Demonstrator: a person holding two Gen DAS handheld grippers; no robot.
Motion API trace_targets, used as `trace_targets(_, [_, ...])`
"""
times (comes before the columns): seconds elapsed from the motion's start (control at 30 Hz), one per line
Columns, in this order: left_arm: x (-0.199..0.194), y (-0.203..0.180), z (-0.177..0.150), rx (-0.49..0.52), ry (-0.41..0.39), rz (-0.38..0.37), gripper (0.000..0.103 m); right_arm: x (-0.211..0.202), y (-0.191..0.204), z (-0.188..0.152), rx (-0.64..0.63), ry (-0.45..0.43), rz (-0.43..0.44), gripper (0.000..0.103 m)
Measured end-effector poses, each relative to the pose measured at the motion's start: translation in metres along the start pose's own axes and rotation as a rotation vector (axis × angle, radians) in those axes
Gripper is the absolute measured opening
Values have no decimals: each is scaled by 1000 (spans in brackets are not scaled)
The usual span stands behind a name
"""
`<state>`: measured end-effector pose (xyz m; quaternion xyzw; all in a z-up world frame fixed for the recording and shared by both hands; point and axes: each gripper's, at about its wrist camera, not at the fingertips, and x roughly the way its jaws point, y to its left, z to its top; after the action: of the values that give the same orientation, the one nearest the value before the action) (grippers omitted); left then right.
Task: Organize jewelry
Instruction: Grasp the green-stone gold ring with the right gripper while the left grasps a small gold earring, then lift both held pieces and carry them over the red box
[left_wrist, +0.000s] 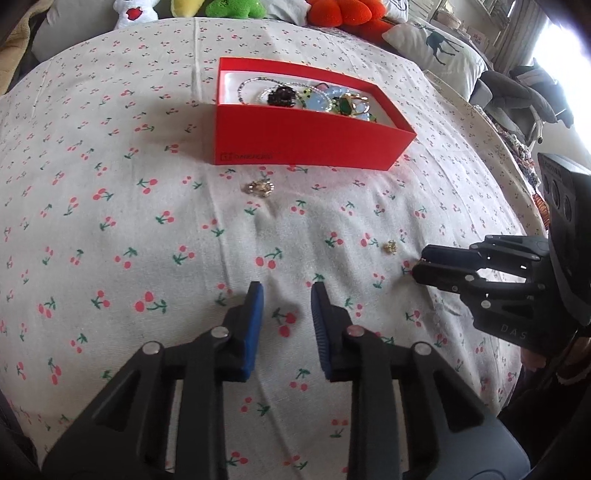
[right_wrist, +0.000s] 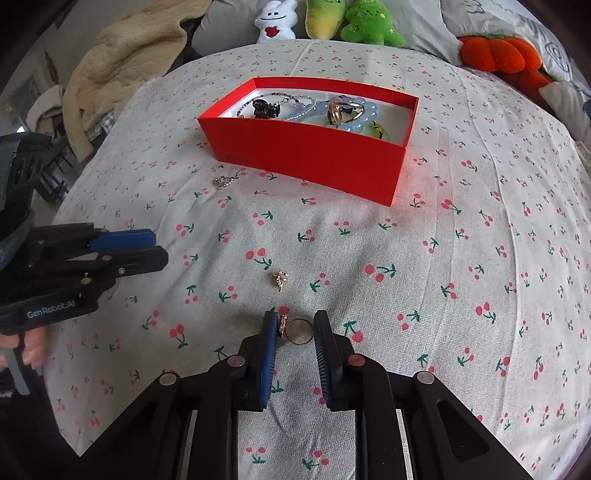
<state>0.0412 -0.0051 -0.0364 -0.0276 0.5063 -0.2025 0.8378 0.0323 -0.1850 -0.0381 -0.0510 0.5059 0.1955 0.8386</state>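
A red box (left_wrist: 306, 140) holding several jewelry pieces sits on the cherry-print cloth; it also shows in the right wrist view (right_wrist: 306, 158). My right gripper (right_wrist: 293, 326) is open, its fingers on either side of a gold ring (right_wrist: 297, 330) on the cloth. A small gold charm (right_wrist: 280, 280) lies just beyond it, and shows in the left wrist view (left_wrist: 390, 246). A silver piece (left_wrist: 260, 187) lies in front of the box, also in the right wrist view (right_wrist: 221, 181). My left gripper (left_wrist: 287, 299) is open and empty above the cloth.
Plush toys (right_wrist: 332, 22) line the far edge of the bed. An orange plush (right_wrist: 495, 55) lies at the far right. A beige blanket (right_wrist: 122, 62) is heaped at the far left. A pillow with a deer print (left_wrist: 439, 48) lies by the right edge.
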Motion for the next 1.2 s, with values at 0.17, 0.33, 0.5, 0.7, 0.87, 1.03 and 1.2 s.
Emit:
trace_targets(0.17, [16, -34, 4, 88, 18, -44, 27, -8, -10, 2, 14, -10, 7, 20])
trace_targets(0.33, [31, -61, 10, 147, 31, -45, 27, -16, -28, 5, 49, -32, 4, 20])
trace_targets(0.5, [40, -73, 15, 160, 41, -33, 27, -24, -45, 5, 72, -47, 3, 20])
trace_targets(0.7, [46, -85, 15, 191, 28, 22, 27, -27, -58, 4, 97, -48, 2, 20])
trace_targets(0.87, [50, -95, 14, 227, 12, 82, 26, -32, -62, 4, 111, -58, -2, 20])
trace_targets(1.03, [51, -98, 14, 239, 7, 124, 16, -32, -66, 5, 124, -58, -8, 20])
trace_targets(1.2, [49, -99, 13, 242, 4, 138, 11, -31, -67, 5, 132, -54, -14, 20])
